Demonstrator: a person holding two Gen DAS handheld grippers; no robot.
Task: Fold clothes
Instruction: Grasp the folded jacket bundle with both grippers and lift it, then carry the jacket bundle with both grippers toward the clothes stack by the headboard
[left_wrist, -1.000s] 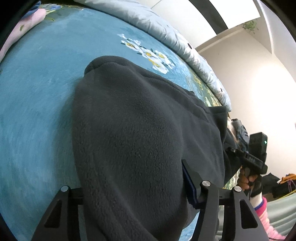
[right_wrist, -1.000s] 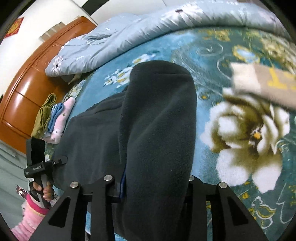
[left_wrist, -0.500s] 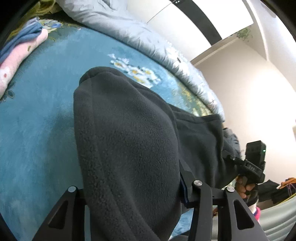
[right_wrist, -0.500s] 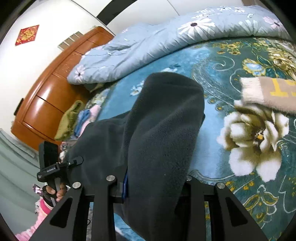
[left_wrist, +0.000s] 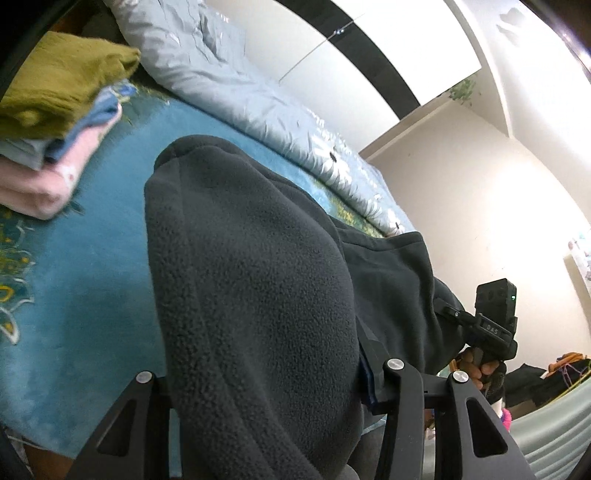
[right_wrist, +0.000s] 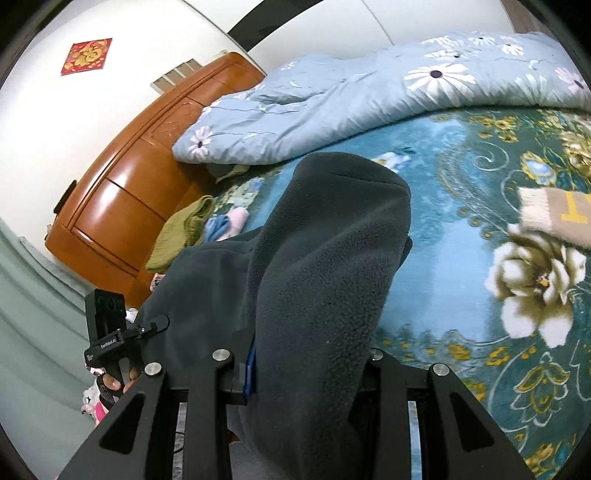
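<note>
A dark grey fleece garment (left_wrist: 251, 295) hangs between my two grippers, lifted above the blue floral bed cover (left_wrist: 92, 266). My left gripper (left_wrist: 266, 384) is shut on one end of the fleece, which drapes over its fingers and hides the tips. My right gripper (right_wrist: 306, 369) is shut on the other end of the fleece (right_wrist: 332, 266) in the same way. The right gripper also shows from outside in the left wrist view (left_wrist: 491, 328), and the left gripper in the right wrist view (right_wrist: 110, 332), each with fleece stretched toward it.
A stack of folded clothes, olive, blue and pink (left_wrist: 55, 122), lies at the bed's left; it also shows in the right wrist view (right_wrist: 192, 225). A light blue flowered quilt (right_wrist: 351, 99) lies bunched along the far side. A beige knitted item (right_wrist: 554, 218) lies at the right. A wooden headboard (right_wrist: 129, 184) stands behind.
Both grippers have risen and tilted up with the fleece, so more of the wall, the quilt and the folded stack has come into view. The grip on the fleece is unchanged.
</note>
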